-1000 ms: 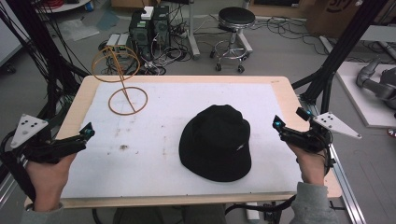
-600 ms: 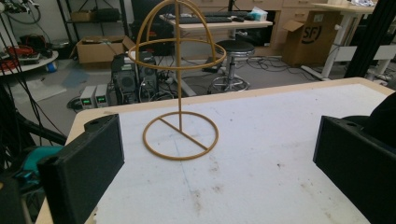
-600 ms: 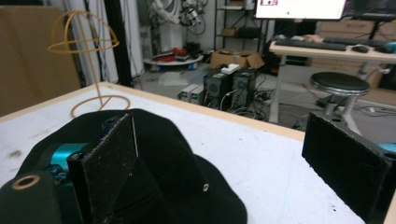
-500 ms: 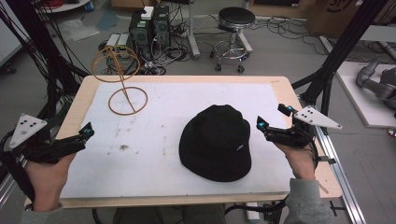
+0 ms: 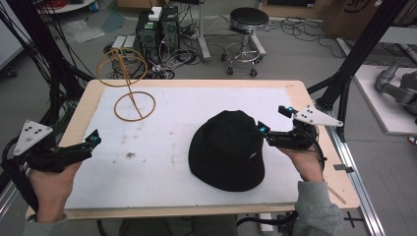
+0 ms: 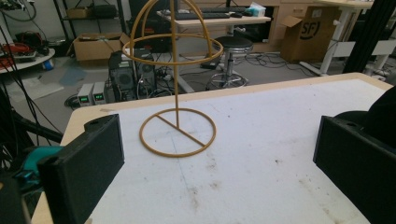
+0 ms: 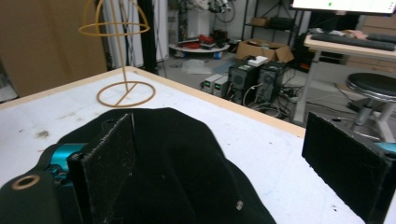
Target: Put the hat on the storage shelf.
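Right hand-held gripper (image 5: 273,120) moved in over black hat (image 5: 227,150), jaws wide, empty; left hand-held gripper (image 5: 93,140) unmoved, open, empty.

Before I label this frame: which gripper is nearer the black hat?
Right. The right gripper is open at the black hat's right edge; the left gripper sits far across the table.

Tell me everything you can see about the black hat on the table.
The black hat is a soft, cloth-looking bucket hat with a rounded crown and a brim all round. It lies crown up, brim flat on the white table top, toward the table's right side. A small light mark shows near its right edge. The right tool is open at its right side, one jaw over the crown; contact cannot be told.
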